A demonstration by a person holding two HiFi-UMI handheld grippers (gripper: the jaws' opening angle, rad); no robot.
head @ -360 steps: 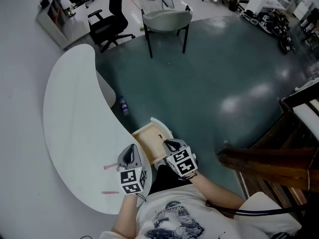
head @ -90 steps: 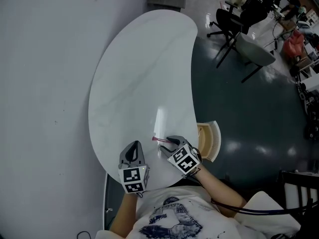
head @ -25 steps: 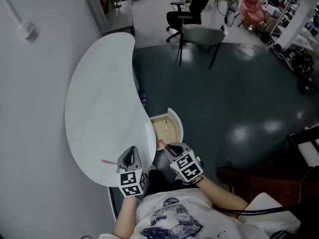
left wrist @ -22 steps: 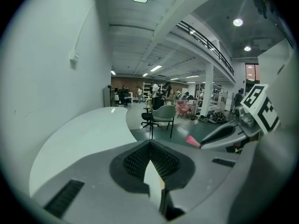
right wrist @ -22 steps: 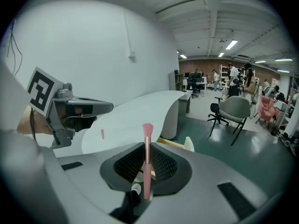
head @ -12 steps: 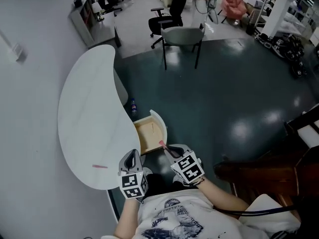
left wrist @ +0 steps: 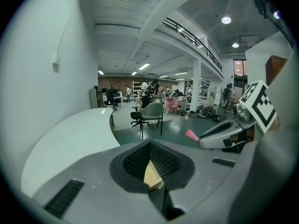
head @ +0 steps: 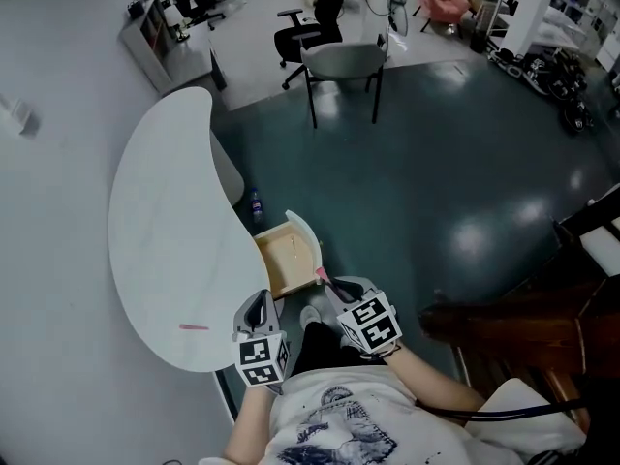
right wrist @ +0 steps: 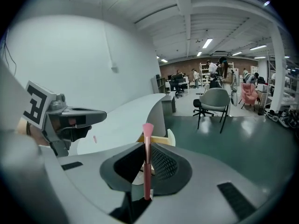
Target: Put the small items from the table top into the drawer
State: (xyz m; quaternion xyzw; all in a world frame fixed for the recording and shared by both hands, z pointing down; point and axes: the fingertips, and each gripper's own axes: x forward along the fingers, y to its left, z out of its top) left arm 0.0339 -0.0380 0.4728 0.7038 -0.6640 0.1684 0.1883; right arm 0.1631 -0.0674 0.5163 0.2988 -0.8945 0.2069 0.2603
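Note:
My right gripper [head: 332, 285] is shut on a thin pink brush [right wrist: 147, 164], whose bristle tip [head: 321, 274] points up and away by the near right corner of the open wooden drawer [head: 287, 263]. The drawer juts out from under the white curved table [head: 165, 221]. Another small pink item [head: 194, 326] lies on the table top near its front edge. My left gripper [head: 257, 311] hovers at the table's near edge, jaws together with nothing in them. In the left gripper view the right gripper [left wrist: 227, 135] shows at the right, the pink brush tip [left wrist: 191, 135] sticking out.
A grey chair [head: 341, 61] stands on the dark green floor beyond the drawer. A small bottle [head: 256, 203] lies on the floor beside the table's base. Dark wooden furniture [head: 523, 318] is at the right. Office chairs and desks fill the far background.
The head view has swung, so table and drawer sit differently in frame. The right gripper still holds the brush, now close to the drawer's near corner. The left gripper stays at the table edge.

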